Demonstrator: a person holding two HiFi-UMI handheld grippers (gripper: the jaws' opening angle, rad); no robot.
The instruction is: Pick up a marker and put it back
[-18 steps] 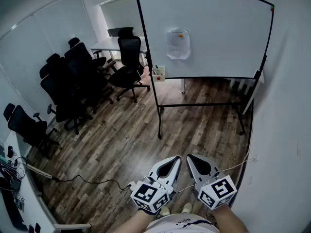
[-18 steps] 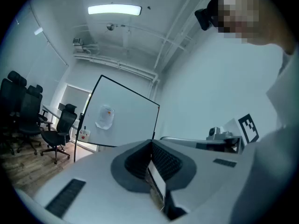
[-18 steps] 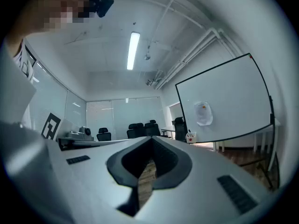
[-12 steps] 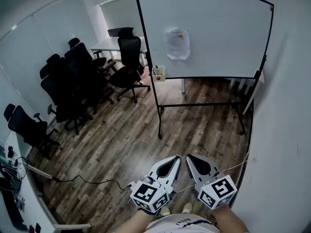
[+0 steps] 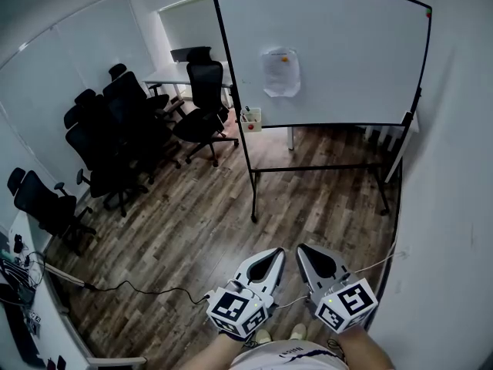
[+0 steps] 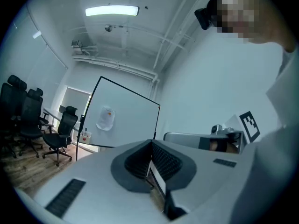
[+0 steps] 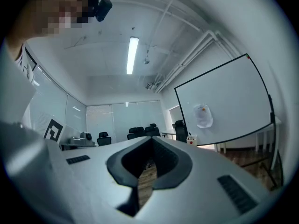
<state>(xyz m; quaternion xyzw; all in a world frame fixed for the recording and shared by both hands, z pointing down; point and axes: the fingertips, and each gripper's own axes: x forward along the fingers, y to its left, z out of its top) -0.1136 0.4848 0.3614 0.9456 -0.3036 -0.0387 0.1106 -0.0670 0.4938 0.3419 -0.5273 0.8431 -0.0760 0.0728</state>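
Note:
A small white marker holder [image 5: 251,117] hangs at the lower left edge of the whiteboard [image 5: 331,52], with dark marker caps sticking up from it. It also shows in the left gripper view as the holder [image 6: 84,136] and in the right gripper view as the holder [image 7: 191,139]. My left gripper [image 5: 276,253] and right gripper [image 5: 303,250] sit side by side low in the head view, close to my body and far from the board. Both are shut with nothing between the jaws, as seen at the left gripper [image 6: 152,142] and right gripper [image 7: 150,138].
The whiteboard stands on a black frame with feet [image 5: 253,216] on the wood floor. A sheet of paper [image 5: 281,72] is stuck on the board. Several black office chairs [image 5: 115,141] crowd the left, and a cable [image 5: 139,287] runs over the floor. A white wall [image 5: 454,206] is at the right.

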